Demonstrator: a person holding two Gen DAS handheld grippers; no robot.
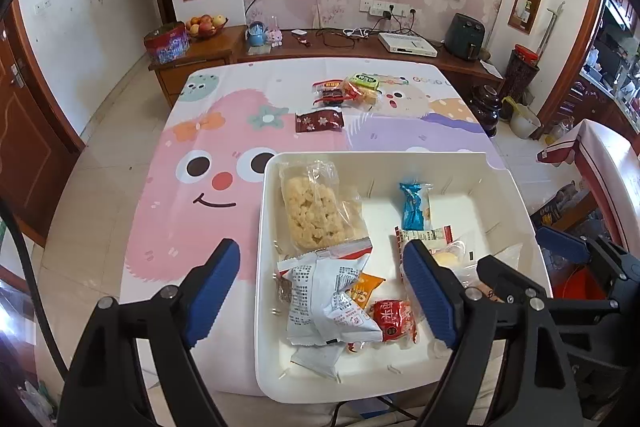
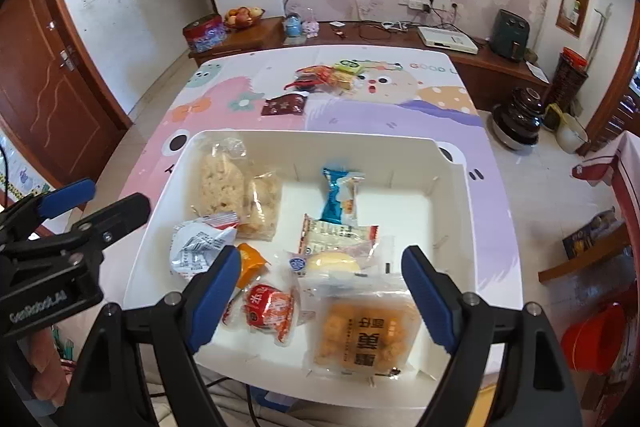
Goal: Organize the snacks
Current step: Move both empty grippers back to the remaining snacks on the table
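A white bin [image 1: 500, 171] [image 2: 452, 163] stands on the near part of the table and holds several wrapped snacks: a rice-puff bar [image 1: 314, 207] [image 2: 222, 179], a blue packet [image 1: 416, 205] [image 2: 340, 193], a white bag [image 1: 324, 303], a red packet [image 1: 394, 319] [image 2: 270, 309] and an orange cake pack [image 2: 366, 337]. A dark red packet [image 1: 320, 121] [image 2: 284, 105] and a small pile of snacks [image 1: 348, 91] [image 2: 324, 77] lie on the far table. My left gripper [image 1: 322, 291] is open above the bin's left side. My right gripper [image 2: 320, 295] is open above the bin's near side. Both are empty.
The table wears a cartoon cloth [image 1: 192, 187]. Behind it runs a wooden sideboard [image 1: 360, 47] with a fruit bowl [image 1: 206, 25], a tin and cables, under a wall TV. A dark jar [image 2: 518, 121] and a red bucket [image 2: 596, 337] stand on the floor at the right.
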